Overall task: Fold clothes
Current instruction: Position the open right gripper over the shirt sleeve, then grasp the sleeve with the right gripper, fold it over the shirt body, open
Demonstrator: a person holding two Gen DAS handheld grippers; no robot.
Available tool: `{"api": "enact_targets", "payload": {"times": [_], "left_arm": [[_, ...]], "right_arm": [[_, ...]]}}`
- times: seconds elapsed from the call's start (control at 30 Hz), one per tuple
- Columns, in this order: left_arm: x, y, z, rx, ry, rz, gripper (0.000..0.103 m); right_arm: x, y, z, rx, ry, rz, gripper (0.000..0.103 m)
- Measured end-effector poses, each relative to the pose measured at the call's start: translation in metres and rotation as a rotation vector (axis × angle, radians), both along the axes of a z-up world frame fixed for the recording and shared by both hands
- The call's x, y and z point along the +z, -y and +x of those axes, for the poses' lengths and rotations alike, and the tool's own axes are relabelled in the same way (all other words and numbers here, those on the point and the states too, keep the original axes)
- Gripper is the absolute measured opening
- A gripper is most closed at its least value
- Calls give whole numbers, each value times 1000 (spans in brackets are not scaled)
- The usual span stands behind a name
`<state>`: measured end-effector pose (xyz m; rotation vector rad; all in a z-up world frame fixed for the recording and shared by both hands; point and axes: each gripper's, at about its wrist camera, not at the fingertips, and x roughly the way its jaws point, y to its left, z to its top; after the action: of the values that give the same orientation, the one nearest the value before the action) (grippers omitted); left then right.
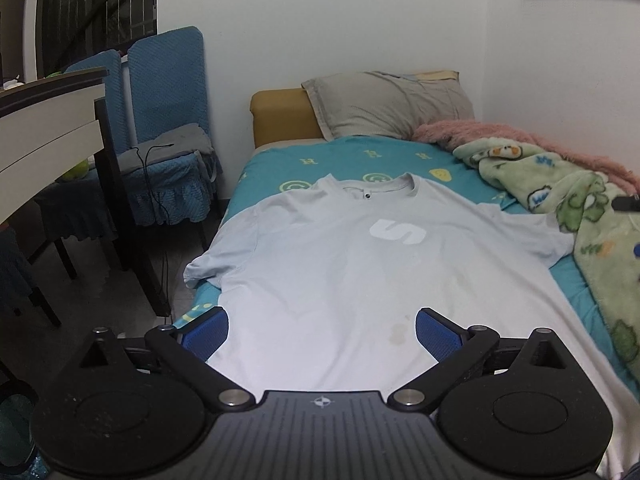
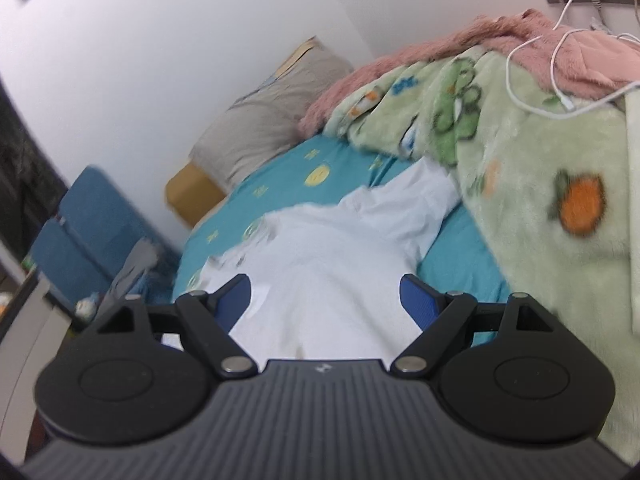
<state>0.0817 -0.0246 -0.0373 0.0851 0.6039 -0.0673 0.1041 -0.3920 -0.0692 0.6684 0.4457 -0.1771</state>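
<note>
A pale blue T-shirt with a white S on the chest lies spread flat, front up, on the teal bed sheet, collar toward the pillow. Its left sleeve hangs over the bed's left edge. My left gripper hovers over the shirt's lower hem, jaws wide open, nothing between the blue pads. In the right wrist view the same T-shirt appears blurred, its right sleeve toward the green blanket. My right gripper stands open above the shirt's body, its pads empty.
A grey pillow leans on the yellow headboard. A green cartoon blanket and a pink one pile along the bed's right side, with white cables on top. Blue-covered chairs and a table stand left of the bed.
</note>
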Motion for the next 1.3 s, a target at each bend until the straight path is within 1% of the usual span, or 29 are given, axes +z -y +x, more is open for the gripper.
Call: {"api": "enact_targets", "payload": {"times": [0.07, 0.17, 0.27, 0.37, 0.43, 0.53, 0.6, 0.73, 0.87, 1.13, 1.3], "left_arm": [[-6, 0, 0, 2, -12, 10, 102], [-15, 1, 3, 18, -39, 14, 102], [-22, 3, 9, 29, -61, 12, 102], [-29, 7, 15, 34, -67, 22, 103], [-34, 8, 20, 37, -79, 19, 103], [-41, 9, 30, 43, -108, 0, 103], [-44, 8, 36, 49, -126, -21, 103], [-47, 4, 49, 58, -162, -75, 103], [-50, 2, 55, 59, -184, -111, 103], [-57, -2, 57, 70, -219, -131, 103], [-61, 0, 63, 71, -244, -148, 103]], "right_arm": [[-9, 22, 17, -54, 13, 32, 84], [-38, 59, 41, -132, 7, 137, 85], [-70, 80, 69, -116, -23, 210, 85], [-93, 91, 95, -93, -19, 249, 85], [-109, 98, 112, -88, -17, 300, 85], [-134, 104, 139, -99, -56, 349, 84], [-149, 108, 151, -125, -75, 352, 82], [-165, 110, 165, -130, -33, 355, 83], [-166, 111, 177, -118, -15, 319, 83], [-165, 111, 199, -91, 41, 192, 83], [-166, 113, 219, -120, 93, 171, 83]]}}
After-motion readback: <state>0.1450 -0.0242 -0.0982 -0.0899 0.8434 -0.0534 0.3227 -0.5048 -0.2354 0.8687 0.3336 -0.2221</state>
